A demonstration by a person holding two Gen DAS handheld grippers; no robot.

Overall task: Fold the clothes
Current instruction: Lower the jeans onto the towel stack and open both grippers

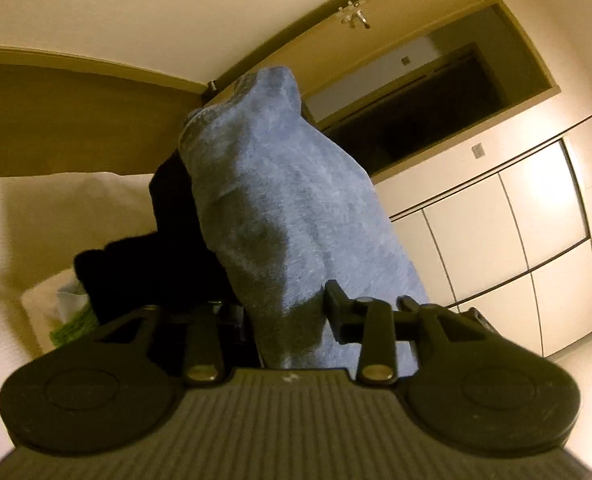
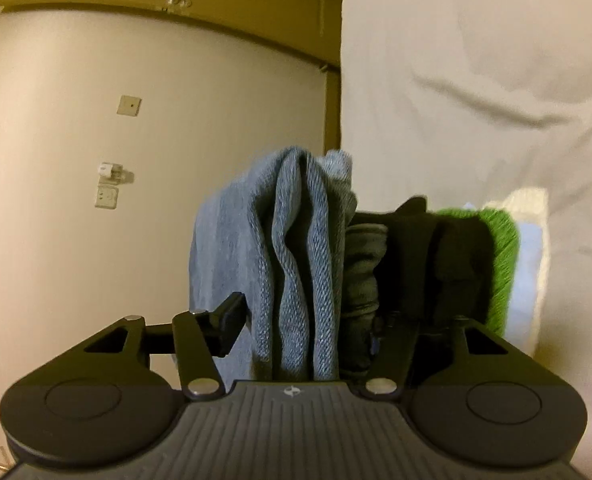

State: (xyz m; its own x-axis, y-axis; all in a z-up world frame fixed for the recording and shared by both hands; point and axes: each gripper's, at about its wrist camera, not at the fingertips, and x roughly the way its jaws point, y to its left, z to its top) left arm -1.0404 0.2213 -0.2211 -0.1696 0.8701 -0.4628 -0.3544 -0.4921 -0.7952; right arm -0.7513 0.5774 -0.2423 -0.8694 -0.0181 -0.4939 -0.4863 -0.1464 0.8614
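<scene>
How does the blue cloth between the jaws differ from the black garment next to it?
The blue cloth is pale and ribbed, with its weave showing; the black garment is too dark to show texture. The blue cloth runs back between the right gripper's jaws, standing taller; the black garment bunches lower, beside it. Both are soft and crumpled, not yet folded.

White bed sheet (image 2: 476, 80), wrinkled. On it: pile of clothes, black garment (image 2: 448, 264) against a green knit (image 2: 504, 248), pale folded item (image 2: 530, 264) behind. Blue towel (image 2: 296, 264) beside the black.

Blue garment (image 1: 279, 184): fuzzy knit cloth. Grippers: matt black plastic, ribbed top. Cupboard doors (image 1: 496, 216): smooth, glossy.
</scene>
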